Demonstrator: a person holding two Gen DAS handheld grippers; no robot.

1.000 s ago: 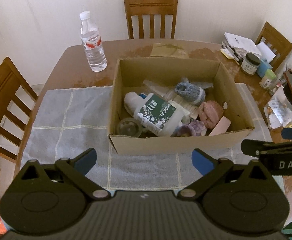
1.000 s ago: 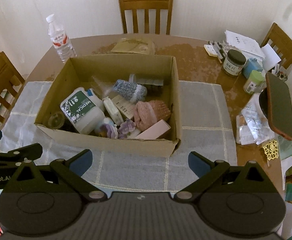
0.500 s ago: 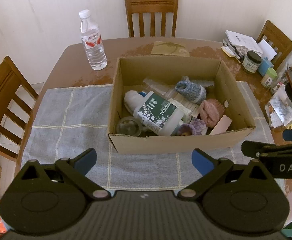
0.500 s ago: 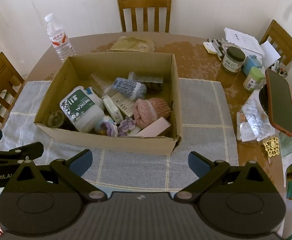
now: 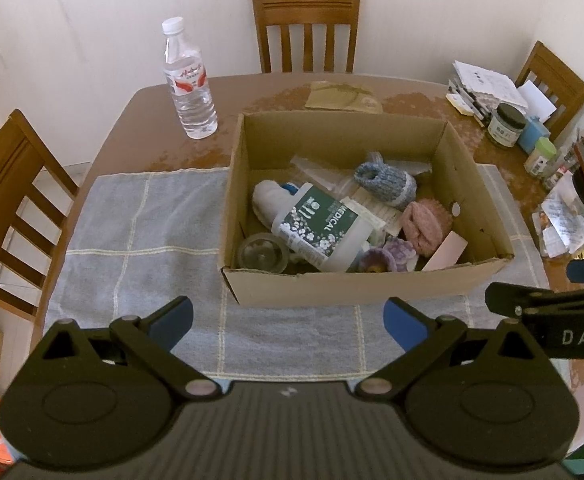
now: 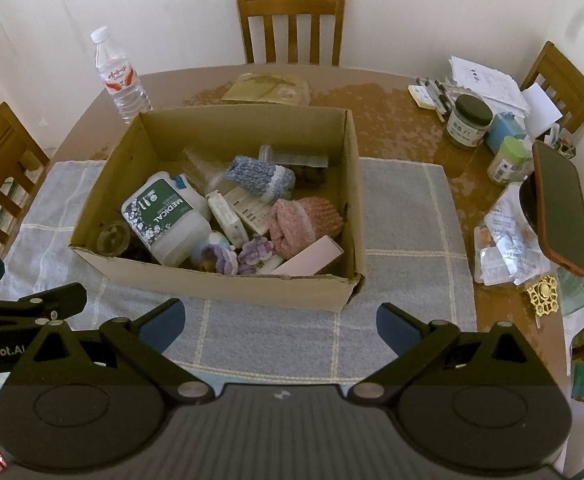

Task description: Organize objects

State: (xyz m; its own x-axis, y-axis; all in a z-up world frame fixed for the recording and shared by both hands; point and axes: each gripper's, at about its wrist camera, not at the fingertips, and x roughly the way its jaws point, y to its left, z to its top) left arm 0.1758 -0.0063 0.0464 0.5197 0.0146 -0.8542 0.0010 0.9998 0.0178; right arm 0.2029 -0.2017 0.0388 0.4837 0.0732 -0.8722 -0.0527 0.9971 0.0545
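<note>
An open cardboard box (image 5: 351,284) (image 6: 220,280) stands on a grey cloth. Inside lie a white bottle with a green "MEDICAL" label (image 5: 323,224) (image 6: 164,216), a blue knitted piece (image 5: 387,180) (image 6: 260,176), a pink knitted piece (image 5: 423,220) (image 6: 303,220), purple knitted flowers (image 5: 391,252) (image 6: 252,252), a pink flat box (image 5: 447,250) (image 6: 307,260) and a small glass jar (image 5: 262,252) (image 6: 112,240). My left gripper (image 5: 288,322) and right gripper (image 6: 280,320) are open and empty, held side by side above the cloth in front of the box.
A water bottle (image 5: 190,84) (image 6: 120,80) stands at the back left. Jars, papers and a phone (image 6: 559,208) crowd the table's right side. A tan packet (image 6: 268,88) lies behind the box. Wooden chairs (image 5: 305,28) surround the table (image 5: 140,120).
Both grippers have drifted slightly; the box and its contents sit a little lower and nearer in the views. Nothing was taken hold of.
</note>
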